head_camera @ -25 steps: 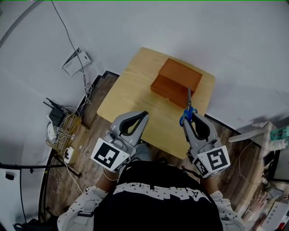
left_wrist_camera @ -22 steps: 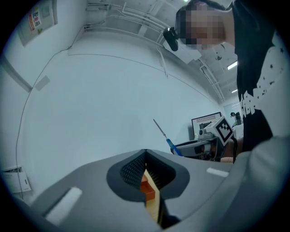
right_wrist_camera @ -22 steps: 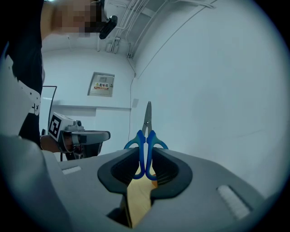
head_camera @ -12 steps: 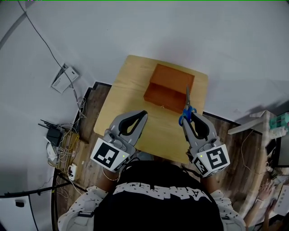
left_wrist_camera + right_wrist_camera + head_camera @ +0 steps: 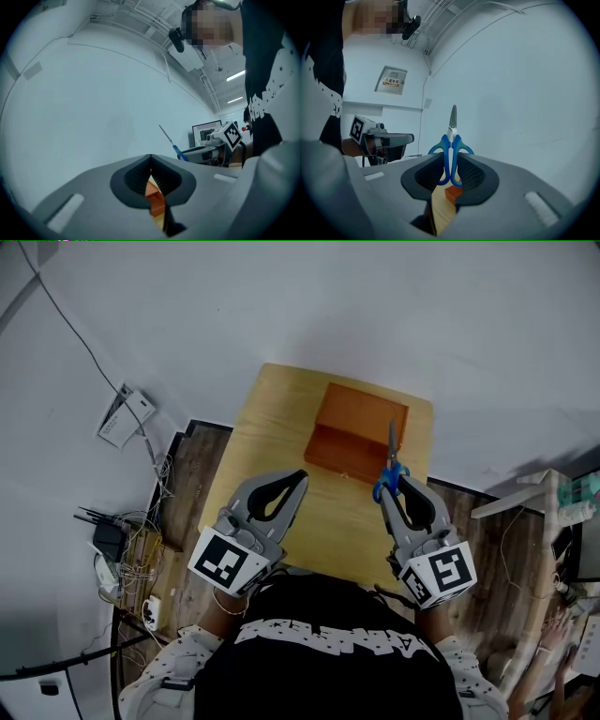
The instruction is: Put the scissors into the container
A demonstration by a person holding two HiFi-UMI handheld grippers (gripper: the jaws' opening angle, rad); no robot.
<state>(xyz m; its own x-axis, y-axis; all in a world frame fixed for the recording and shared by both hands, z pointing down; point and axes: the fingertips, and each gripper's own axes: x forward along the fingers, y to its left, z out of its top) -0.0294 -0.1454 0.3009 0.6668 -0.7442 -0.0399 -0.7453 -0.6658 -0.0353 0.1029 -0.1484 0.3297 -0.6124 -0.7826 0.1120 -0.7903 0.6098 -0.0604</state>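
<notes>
Blue-handled scissors (image 5: 390, 471) (image 5: 451, 149) point away from me, blades closed, and my right gripper (image 5: 393, 487) (image 5: 452, 165) is shut on their handles. The blade tip hangs over the near right part of the brown wooden container (image 5: 356, 432), an open box on the light wooden table (image 5: 272, 437); a corner of the container (image 5: 453, 192) shows below the jaws in the right gripper view. My left gripper (image 5: 292, 486) (image 5: 150, 165) is shut with nothing in it, held over the table's near edge. The scissors (image 5: 169, 140) also show in the left gripper view.
The small table stands against a white wall. Left of it on the wood floor lie tangled cables and a power strip (image 5: 141, 559), with a white box (image 5: 123, 416) on the wall. A white stand (image 5: 525, 498) sits at the right.
The view has shifted a little, so the table and container sit slightly further right in frame. Both grippers hold the same pose, and the scissors stay clamped in the right one.
</notes>
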